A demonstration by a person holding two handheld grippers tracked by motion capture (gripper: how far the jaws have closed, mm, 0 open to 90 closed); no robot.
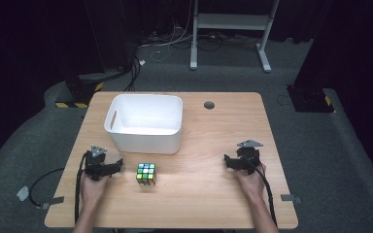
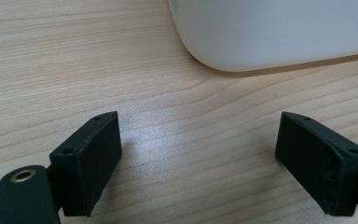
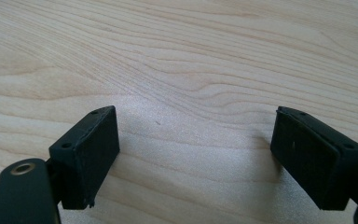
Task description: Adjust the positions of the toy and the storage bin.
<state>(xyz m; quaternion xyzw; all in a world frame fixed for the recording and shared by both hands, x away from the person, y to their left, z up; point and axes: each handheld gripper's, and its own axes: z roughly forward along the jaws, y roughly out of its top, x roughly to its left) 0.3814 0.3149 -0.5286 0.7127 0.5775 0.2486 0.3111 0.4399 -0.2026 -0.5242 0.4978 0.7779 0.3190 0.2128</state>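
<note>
Both tongs, left gripper (image 1: 118,165) and right gripper (image 1: 229,161), rest spread and empty. Between them, the small multicoloured plastic puzzle cube (image 1: 146,174) looks light, rigid, slick: pinch 2 opposite flat faces.

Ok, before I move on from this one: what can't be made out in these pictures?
- High view: the stickers on the puzzle cube are too small to read the pattern; its far and underside faces are hidden by the cube itself.
- High view: the near inner wall of the white tub is hidden by its own rim.
- Left gripper view: the tub is cut off by the top and right edges.
- High view: the jaws of the left gripper and the right gripper are too small to judge.
</note>
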